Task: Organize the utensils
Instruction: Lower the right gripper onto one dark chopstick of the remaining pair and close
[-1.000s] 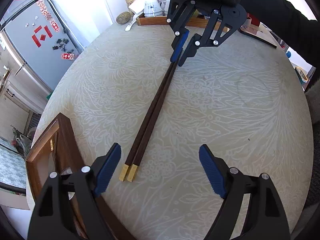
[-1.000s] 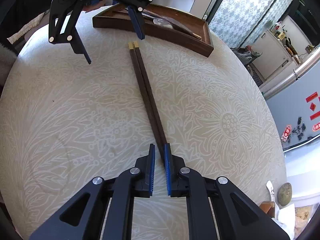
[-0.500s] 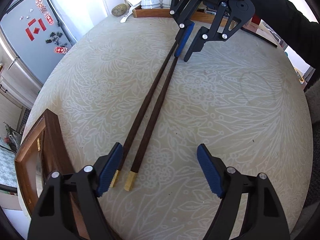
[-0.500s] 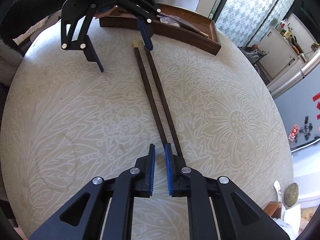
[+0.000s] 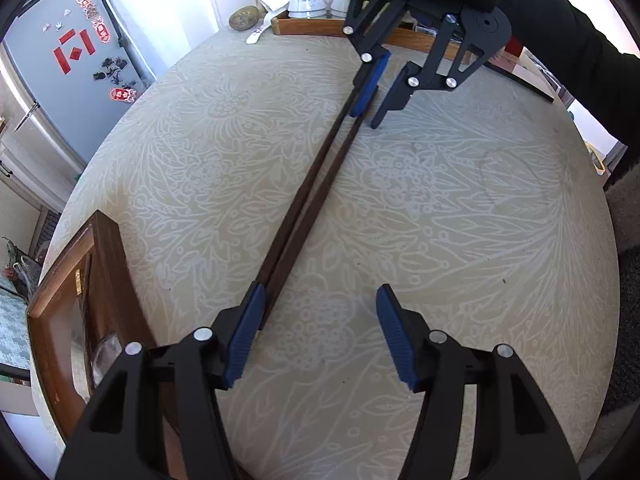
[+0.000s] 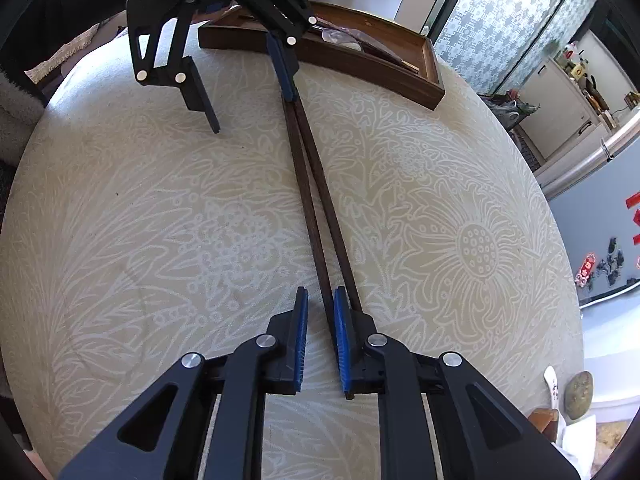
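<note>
Two long dark wooden chopsticks (image 5: 312, 196) lie side by side on the round patterned table (image 5: 460, 240); they also show in the right wrist view (image 6: 316, 200). My left gripper (image 5: 320, 334) is open, its left pad against the chopsticks' near ends, whose gold tips are hidden. My right gripper (image 6: 320, 340) is nearly closed with a narrow gap, empty; both chopsticks' far ends lie beside or under its right finger. In the left wrist view the right gripper (image 5: 374, 100) sits at the chopsticks' far ends.
A dark wooden utensil tray (image 5: 100, 280) holding utensils sits at the table edge by my left gripper; it also shows in the right wrist view (image 6: 400, 72). A second tray with cups (image 5: 316, 26), a white spoon (image 5: 256, 34) and a stone (image 5: 244, 18) stand at the far side.
The chopsticks, spread apart half a second ago, are close together again. My left gripper has moved forward over their gold tips. My right gripper's gap has widened slightly.
</note>
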Demonstrator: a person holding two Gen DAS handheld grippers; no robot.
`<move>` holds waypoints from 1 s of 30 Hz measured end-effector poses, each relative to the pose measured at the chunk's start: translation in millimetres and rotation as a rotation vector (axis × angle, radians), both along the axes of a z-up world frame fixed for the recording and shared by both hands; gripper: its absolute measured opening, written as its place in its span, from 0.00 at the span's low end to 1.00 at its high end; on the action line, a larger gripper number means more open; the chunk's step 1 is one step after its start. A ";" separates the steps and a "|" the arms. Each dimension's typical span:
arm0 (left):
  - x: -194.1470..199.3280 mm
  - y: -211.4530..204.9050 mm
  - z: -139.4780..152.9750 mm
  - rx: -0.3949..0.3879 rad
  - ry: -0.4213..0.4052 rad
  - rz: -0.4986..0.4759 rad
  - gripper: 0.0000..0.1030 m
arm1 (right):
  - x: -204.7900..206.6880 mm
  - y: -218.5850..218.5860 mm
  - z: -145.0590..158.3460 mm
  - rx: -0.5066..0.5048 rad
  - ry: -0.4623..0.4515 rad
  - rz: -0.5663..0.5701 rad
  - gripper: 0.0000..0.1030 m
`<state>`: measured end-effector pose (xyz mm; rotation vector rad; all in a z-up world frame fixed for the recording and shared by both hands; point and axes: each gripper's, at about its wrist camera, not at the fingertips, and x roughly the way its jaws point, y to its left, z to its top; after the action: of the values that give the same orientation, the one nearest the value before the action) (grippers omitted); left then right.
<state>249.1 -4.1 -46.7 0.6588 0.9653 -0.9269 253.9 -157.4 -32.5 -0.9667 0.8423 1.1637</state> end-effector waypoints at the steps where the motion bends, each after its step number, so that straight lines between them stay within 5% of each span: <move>1: 1.2 0.8 0.0 -0.004 -0.002 0.004 0.60 | -1.0 -0.9 0.6 0.000 0.007 0.007 0.14; 10: 1.7 -6.7 -0.5 -0.011 0.020 -0.025 0.60 | 7.1 -1.8 1.5 0.010 0.055 -0.008 0.16; 12: 0.9 -7.6 -0.3 -0.016 0.026 -0.030 0.60 | 7.7 -2.9 0.7 0.018 0.100 0.000 0.07; 27: 8.7 -17.5 -4.4 0.018 0.034 -0.051 0.61 | -1.2 -5.2 3.3 0.043 0.172 0.051 0.05; 30: 12.7 -17.8 -3.9 0.012 0.072 -0.065 0.53 | -1.4 -7.2 1.1 0.031 0.173 0.054 0.05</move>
<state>261.8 -21.8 -50.6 0.6733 1.0191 -1.0088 252.5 -164.6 -31.3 -0.8771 0.9378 1.3171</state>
